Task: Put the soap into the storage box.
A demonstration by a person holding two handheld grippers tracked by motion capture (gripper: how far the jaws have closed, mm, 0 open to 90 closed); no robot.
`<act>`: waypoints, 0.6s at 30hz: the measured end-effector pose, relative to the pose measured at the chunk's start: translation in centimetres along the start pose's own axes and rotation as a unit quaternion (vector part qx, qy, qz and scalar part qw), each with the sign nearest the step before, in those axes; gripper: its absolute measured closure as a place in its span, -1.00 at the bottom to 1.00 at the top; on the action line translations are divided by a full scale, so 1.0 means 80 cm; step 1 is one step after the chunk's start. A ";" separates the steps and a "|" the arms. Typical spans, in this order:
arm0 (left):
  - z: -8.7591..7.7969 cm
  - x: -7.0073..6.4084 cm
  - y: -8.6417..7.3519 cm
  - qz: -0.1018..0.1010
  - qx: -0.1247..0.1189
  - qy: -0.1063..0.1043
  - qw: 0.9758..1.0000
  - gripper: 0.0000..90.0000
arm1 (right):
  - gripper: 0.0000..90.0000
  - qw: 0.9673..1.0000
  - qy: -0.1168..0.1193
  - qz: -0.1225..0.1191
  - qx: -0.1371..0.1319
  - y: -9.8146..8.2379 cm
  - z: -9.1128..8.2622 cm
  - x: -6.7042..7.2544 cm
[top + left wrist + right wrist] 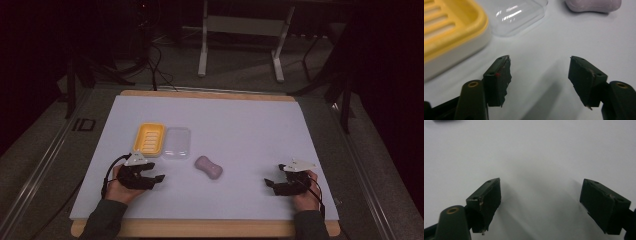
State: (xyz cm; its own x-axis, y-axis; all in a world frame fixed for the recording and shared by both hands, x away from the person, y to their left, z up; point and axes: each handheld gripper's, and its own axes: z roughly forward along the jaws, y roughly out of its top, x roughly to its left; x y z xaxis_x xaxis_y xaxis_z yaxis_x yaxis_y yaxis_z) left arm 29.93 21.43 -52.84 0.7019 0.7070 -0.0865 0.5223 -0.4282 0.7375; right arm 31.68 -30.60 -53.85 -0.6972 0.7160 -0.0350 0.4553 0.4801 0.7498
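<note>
Here I hold my left claw (pixel 156 176) at lower left and right claw (pixel 270 183) at lower right, both with jaws apart and empty. Mid-frame on the white surface (pixel 240 125), the yellow soap dish (pixel 149 138) touches its clear lid (pixel 177 142); the lilac soap (pixel 208 167) lies just right.

"ID" on the floor (pixel 83 124) (left of table)

Yellow soap dish (pixel 149 138), clear lid (pixel 177 143), pink soap (pixel 208 167)
</note>
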 end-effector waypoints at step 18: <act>0.001 -0.018 0.055 0.086 -0.004 -0.069 0.994 0.04 | -0.53 1.000 -0.001 0.001 -0.020 -0.003 -0.005 0.000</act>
State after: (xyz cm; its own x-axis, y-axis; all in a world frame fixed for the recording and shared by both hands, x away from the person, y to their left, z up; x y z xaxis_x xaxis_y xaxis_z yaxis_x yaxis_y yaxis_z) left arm 31.29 18.47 -49.55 0.8403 0.5399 -0.0501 0.3856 -0.5302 0.7551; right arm 31.34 -30.90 -53.79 -0.6956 0.7175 -0.0355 0.4334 0.4585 0.7758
